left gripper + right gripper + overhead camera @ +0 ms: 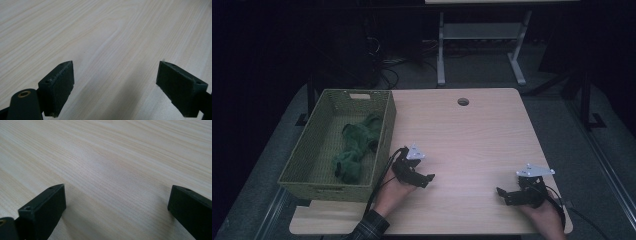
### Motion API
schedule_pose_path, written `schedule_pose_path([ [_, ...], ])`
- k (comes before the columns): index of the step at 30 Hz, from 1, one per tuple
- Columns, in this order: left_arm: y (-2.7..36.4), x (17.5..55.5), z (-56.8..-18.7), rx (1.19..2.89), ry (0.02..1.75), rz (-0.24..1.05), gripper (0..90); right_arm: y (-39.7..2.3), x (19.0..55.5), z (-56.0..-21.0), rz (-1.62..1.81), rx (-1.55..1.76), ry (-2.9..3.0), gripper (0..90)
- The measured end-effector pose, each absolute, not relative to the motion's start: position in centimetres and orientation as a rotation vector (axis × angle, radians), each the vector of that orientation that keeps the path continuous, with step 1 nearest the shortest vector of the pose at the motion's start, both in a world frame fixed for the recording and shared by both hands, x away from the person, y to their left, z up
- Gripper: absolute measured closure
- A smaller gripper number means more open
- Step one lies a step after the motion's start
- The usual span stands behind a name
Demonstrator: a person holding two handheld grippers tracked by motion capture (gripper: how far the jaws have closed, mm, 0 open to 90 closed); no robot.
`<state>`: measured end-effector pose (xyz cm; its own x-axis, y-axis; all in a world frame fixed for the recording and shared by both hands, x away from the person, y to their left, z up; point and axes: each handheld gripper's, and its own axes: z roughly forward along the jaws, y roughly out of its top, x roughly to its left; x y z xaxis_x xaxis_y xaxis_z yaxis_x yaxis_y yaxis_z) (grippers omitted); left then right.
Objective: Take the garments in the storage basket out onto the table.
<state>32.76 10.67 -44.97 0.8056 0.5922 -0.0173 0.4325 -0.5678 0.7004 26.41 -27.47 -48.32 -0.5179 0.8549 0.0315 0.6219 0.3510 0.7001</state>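
A green woven basket (319, 187) stands on the left part of the wooden table (472, 130), with a crumpled dark green cloth (356, 145) lying inside it. My left gripper (428, 180) rests low over the table just right of the basket's near corner, open, nothing between its jaws. In the left gripper view my left gripper (116, 75) shows bare wood between wide-apart pads. My right gripper (503, 195) sits near the table's front right, open and pointing left. In the right gripper view my right gripper (117, 202) also frames bare wood.
A round cable hole (463, 101) lies near the table's far edge. Beyond the table stands another desk's white frame (442, 55) with cables on the floor. Bare tabletop lies between the two grippers.
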Motion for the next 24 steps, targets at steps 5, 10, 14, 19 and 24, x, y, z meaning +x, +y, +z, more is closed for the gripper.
schedule_pose_path([
  [5,10.5,32.7,-44.3,2.284,0.739,0.280,14.0,-27.5,26.4,-48.3,0.955,1.302,2.279,1.3],
  [10,10.4,32.7,-43.8,2.299,0.728,0.270,14.1,-27.5,26.4,-48.3,0.955,1.302,2.279,1.3],
  [14,10.2,32.7,-43.4,2.309,0.721,0.274,14.0,-27.5,26.4,-48.3,0.955,1.302,2.279,1.3],
  [19,9.9,32.7,-42.4,2.324,0.703,0.281,14.1,-27.5,26.4,-48.3,0.955,1.303,2.279,1.3],
  [24,9.9,32.7,-41.9,2.322,0.697,0.276,14.6,-27.5,26.4,-48.3,0.955,1.303,2.279,1.3],
])
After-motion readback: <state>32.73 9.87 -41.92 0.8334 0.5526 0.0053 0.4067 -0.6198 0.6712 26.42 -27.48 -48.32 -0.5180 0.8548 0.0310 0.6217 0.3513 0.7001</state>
